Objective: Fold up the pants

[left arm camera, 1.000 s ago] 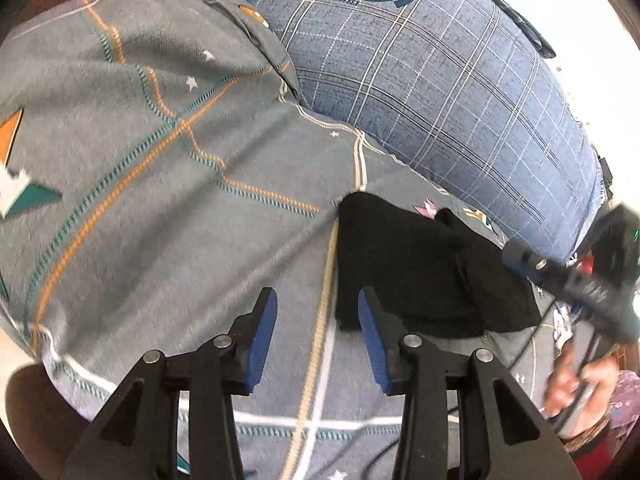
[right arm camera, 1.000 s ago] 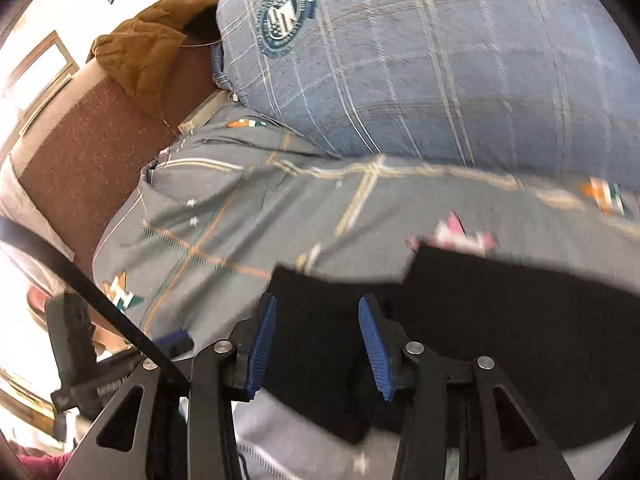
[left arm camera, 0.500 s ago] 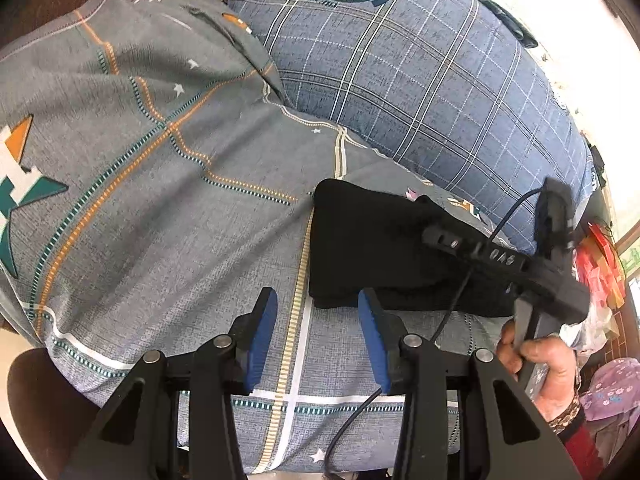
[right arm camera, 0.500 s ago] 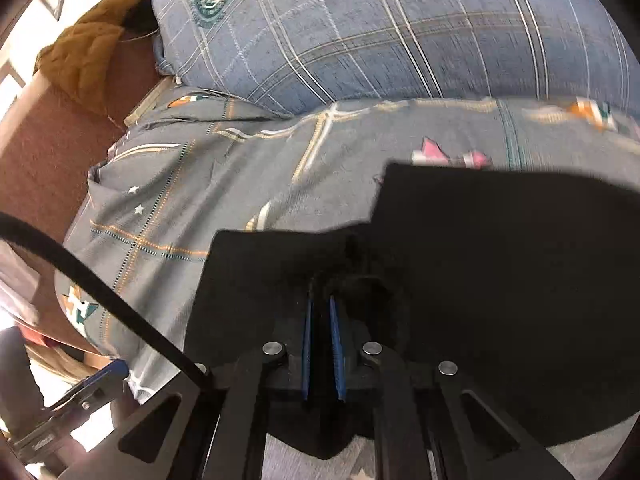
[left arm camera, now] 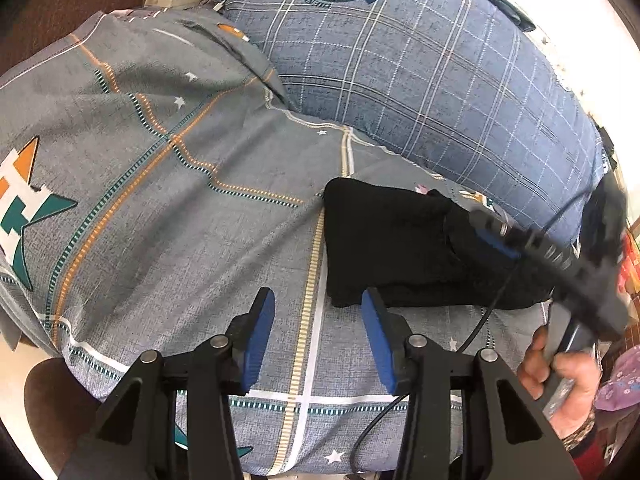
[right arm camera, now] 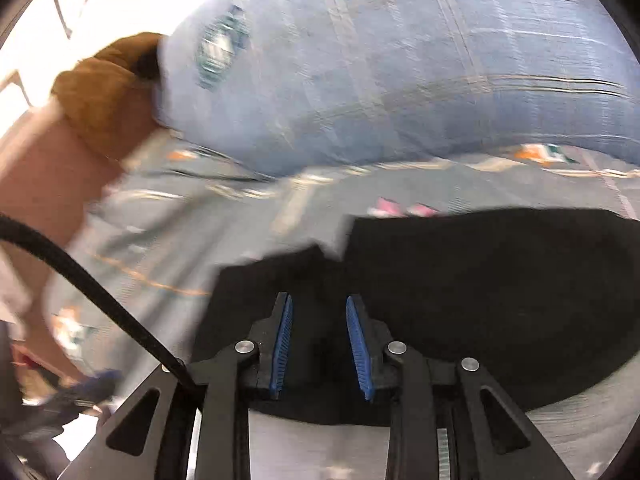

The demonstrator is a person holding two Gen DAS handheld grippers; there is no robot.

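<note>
My right tongs (right arm camera: 319, 346), pinched shut on the black pants (left arm camera: 384, 246) half a second ago, now spread above the folded bundle on the bed (left arm camera: 168, 208); left tongs (left arm camera: 318, 344) stay spread nearby.

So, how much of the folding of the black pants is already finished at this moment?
The black pants lie on the bed sheet as a compact folded bundle. The right gripper is open above them and the left gripper open beside them. Possibly only final tidying remains.

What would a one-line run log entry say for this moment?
stage: fold in progress | pants: black, folded, on bedsheet | left gripper: open, hovering | right gripper: open over pants
</note>
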